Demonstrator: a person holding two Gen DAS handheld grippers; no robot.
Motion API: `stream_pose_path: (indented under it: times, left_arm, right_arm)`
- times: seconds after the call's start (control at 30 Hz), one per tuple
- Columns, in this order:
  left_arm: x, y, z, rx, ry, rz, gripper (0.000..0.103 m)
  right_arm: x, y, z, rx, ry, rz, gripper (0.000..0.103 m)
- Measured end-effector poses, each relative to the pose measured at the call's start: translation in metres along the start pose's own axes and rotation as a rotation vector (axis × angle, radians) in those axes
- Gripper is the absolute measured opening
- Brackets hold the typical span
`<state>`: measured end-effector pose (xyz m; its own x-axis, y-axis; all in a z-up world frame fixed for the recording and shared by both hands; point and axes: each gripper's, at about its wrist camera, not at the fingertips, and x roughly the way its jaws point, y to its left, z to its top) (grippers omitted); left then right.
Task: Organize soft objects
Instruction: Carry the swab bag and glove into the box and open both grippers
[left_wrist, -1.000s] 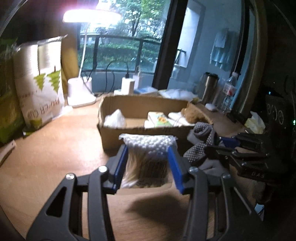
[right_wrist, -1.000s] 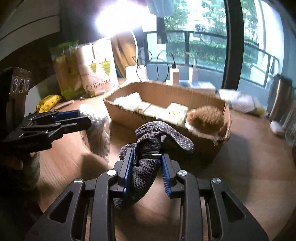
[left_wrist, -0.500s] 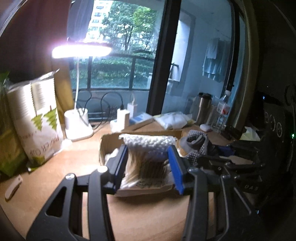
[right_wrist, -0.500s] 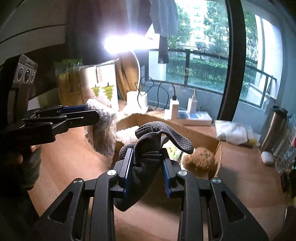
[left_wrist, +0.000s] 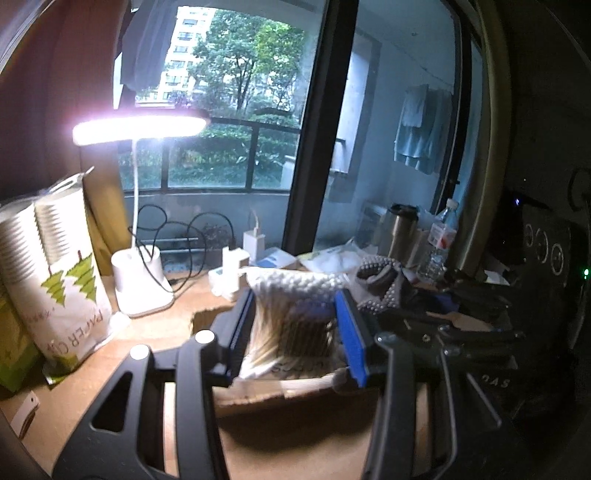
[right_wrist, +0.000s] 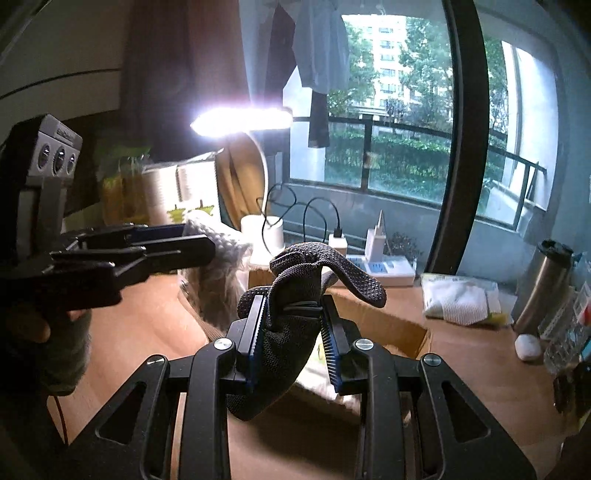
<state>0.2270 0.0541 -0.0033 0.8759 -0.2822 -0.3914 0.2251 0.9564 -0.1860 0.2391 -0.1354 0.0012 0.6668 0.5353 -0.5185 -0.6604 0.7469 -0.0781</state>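
Observation:
My left gripper (left_wrist: 295, 325) is shut on a clear bag of cotton swabs (left_wrist: 291, 314) and holds it over the near edge of the open cardboard box (left_wrist: 280, 391). My right gripper (right_wrist: 291, 332) is shut on a dark grey knitted glove (right_wrist: 291, 332) with grip dots, held above the same box (right_wrist: 388, 325). In the right wrist view the left gripper (right_wrist: 177, 247) is at the left with the swab bag (right_wrist: 214, 273) in it. In the left wrist view the glove (left_wrist: 380, 280) shows just right of the swab bag. The box's contents are mostly hidden.
A lit white desk lamp (left_wrist: 140, 280) and a paper-cup bag (left_wrist: 55, 273) stand at the left. Chargers (right_wrist: 376, 243) with cables line the window side. A steel flask (right_wrist: 543, 284), a water bottle (left_wrist: 439, 243) and white cloths (right_wrist: 461, 299) are at the right on the wooden desk (right_wrist: 480, 365).
Both grippers have risen and moved forward over the box, each still holding its object. The box now sits low under the grippers in both views.

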Motion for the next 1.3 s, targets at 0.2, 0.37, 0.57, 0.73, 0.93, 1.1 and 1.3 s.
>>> stream_pose_path:
  times: [0.2,0.37,0.57,0.73,0.93,1.1,1.3]
  left_arm:
    - [0.011,0.007,0.009,0.004,0.001,-0.014,0.046]
    - [0.028,0.018,0.002,-0.038,0.018,-0.034,0.046]
    - [0.057,0.034,-0.014,-0.070,0.089,-0.003,0.046]
    - [0.068,0.038,-0.024,-0.074,0.124,0.018,0.046]
    - [0.066,0.041,-0.031,-0.088,0.134,0.046,0.047]
    - [0.064,0.042,-0.037,-0.092,0.151,0.065,0.048]
    - [0.067,0.039,-0.040,-0.086,0.162,0.077,0.050]
  right_arm:
    - [0.020,-0.001,0.011,-0.002,0.002,-0.009,0.030]
    - [0.043,0.000,0.008,0.004,0.033,-0.017,0.030]
    - [0.073,-0.007,-0.005,0.034,0.094,-0.023,0.030]
    - [0.097,-0.010,-0.016,0.057,0.146,-0.030,0.030]
    - [0.119,-0.011,-0.031,0.064,0.209,-0.029,0.030]
    - [0.129,-0.006,-0.038,0.047,0.245,-0.035,0.031]
    - [0.127,-0.008,-0.041,0.068,0.236,-0.035,0.036]
